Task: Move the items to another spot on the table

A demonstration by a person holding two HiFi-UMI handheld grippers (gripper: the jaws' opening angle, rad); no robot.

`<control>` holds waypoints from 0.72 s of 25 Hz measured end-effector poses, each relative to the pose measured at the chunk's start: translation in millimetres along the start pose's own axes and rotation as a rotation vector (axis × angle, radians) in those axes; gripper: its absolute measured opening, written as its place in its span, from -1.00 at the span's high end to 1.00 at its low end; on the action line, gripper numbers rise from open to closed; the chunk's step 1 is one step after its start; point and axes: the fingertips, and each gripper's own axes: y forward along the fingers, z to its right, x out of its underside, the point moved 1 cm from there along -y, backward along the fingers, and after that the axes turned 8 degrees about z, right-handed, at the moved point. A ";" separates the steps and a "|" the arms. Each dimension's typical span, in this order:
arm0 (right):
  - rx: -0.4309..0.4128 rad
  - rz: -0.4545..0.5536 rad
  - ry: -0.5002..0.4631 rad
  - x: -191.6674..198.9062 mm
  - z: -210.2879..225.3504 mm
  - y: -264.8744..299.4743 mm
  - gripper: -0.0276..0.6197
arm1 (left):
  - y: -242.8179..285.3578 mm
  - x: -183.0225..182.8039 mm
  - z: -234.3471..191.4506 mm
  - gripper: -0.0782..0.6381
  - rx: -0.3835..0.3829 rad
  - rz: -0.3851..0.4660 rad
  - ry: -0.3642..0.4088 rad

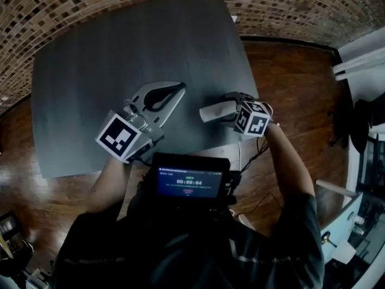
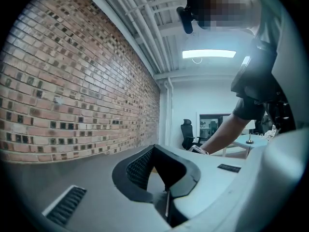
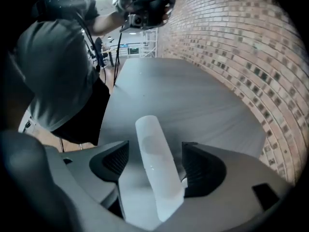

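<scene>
A pale, cloudy tube lies on the dark grey table. It lies lengthwise between the two jaws of my right gripper, and a gap shows on each side of it, so the pads do not press on it. In the head view the tube sticks out to the left of my right gripper, near the table's front right edge. My left gripper is just left of it, over the table, with its jaws meeting at the tips and nothing between them. In the left gripper view my left gripper shows only brick wall beyond its tips.
A brick wall runs behind the table and wood floor lies to its right. A small screen hangs at the person's chest. White furniture stands at the far right. An office chair stands in the background.
</scene>
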 end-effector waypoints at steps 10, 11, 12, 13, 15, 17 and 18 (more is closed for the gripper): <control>-0.093 -0.128 -0.170 13.4 7.8 34.0 -0.15 | 2.9 24.7 -22.7 0.77 -0.019 -0.030 -0.037; -0.099 -0.129 -0.169 15.7 7.9 36.2 -0.14 | 2.6 26.3 -24.1 0.77 -0.020 -0.033 -0.039; -0.105 -0.134 -0.172 19.1 7.1 38.0 -0.06 | 2.2 27.4 -24.9 0.77 -0.021 -0.035 -0.042; -0.107 -0.140 -0.181 21.5 6.2 39.1 -0.03 | 1.9 28.1 -25.3 0.77 -0.023 -0.035 -0.044; -0.103 -0.140 -0.197 19.4 6.3 39.0 0.01 | 1.5 29.0 -26.2 0.77 -0.029 -0.035 -0.046; -0.103 -0.140 -0.202 17.7 6.7 39.3 0.03 | 1.5 29.2 -27.0 0.77 -0.032 -0.034 -0.045; -0.104 -0.141 -0.205 17.5 6.7 39.6 0.04 | 1.6 29.1 -26.9 0.77 -0.030 -0.032 -0.044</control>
